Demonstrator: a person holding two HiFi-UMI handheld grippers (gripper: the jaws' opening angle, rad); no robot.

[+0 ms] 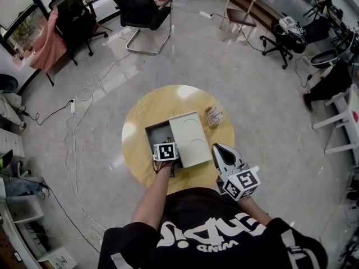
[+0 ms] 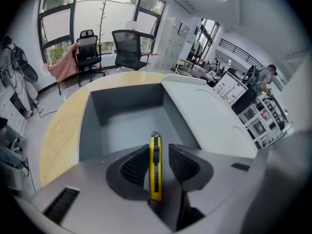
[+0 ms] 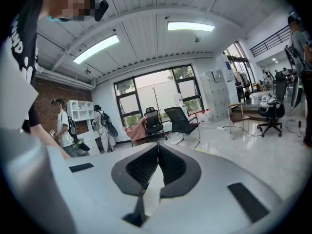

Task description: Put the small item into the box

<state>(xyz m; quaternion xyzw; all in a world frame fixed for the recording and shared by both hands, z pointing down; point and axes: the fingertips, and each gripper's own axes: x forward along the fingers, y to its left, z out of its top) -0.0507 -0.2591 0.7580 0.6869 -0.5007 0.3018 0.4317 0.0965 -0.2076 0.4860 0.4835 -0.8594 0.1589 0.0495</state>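
Left gripper [image 2: 158, 149] is hovering over the open grey box [image 2: 122, 101] on the round wooden table [image 1: 140, 114]. Its jaws are standing apart, with a yellow utility knife [image 2: 155, 172] lying lengthwise between them, tip pointing into the box. A gap is showing on the knife's right side, so the pads are not pressing on it. The white lid [image 1: 189, 138] is lying across the box's right half. Right gripper [image 3: 158, 149] is hanging off the table's near right edge, aiming out across the room, with its jaws closed together and nothing between them. A small packet [image 1: 214, 116] is sitting beside the lid.
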